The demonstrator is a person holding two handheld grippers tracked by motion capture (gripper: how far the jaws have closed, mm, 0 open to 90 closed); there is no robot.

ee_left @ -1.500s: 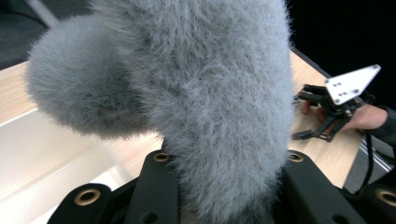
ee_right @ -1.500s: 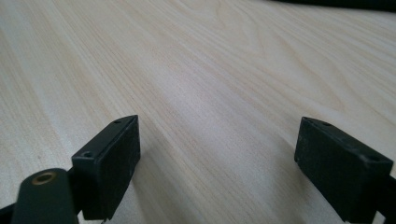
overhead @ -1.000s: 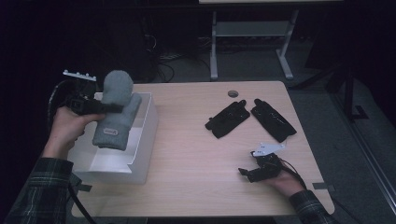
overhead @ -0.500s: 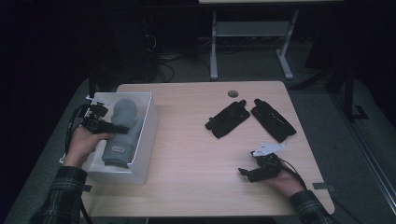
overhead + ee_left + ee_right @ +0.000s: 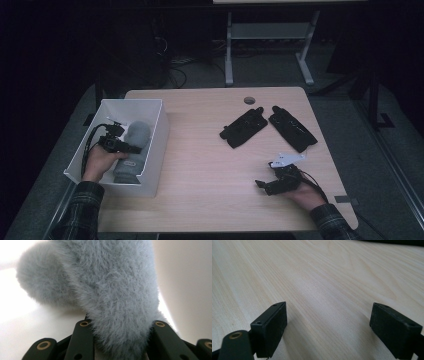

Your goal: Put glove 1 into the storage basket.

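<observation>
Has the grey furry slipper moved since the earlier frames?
Yes. The grey furry slipper, between the jaws of the left gripper, has gone down from above the rim of the white box to inside it.

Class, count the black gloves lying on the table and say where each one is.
2. One glove lies right of the table's middle; the other glove lies just right of it, nearer the table's right edge.

Count: one grey fuzzy slipper (image 5: 134, 150) in one white box (image 5: 155, 145). Two black flat pieces (image 5: 243, 127) on one wooden table (image 5: 200, 165) (lying side by side). Two handheld grippers (image 5: 272, 184), one per hand.
</observation>
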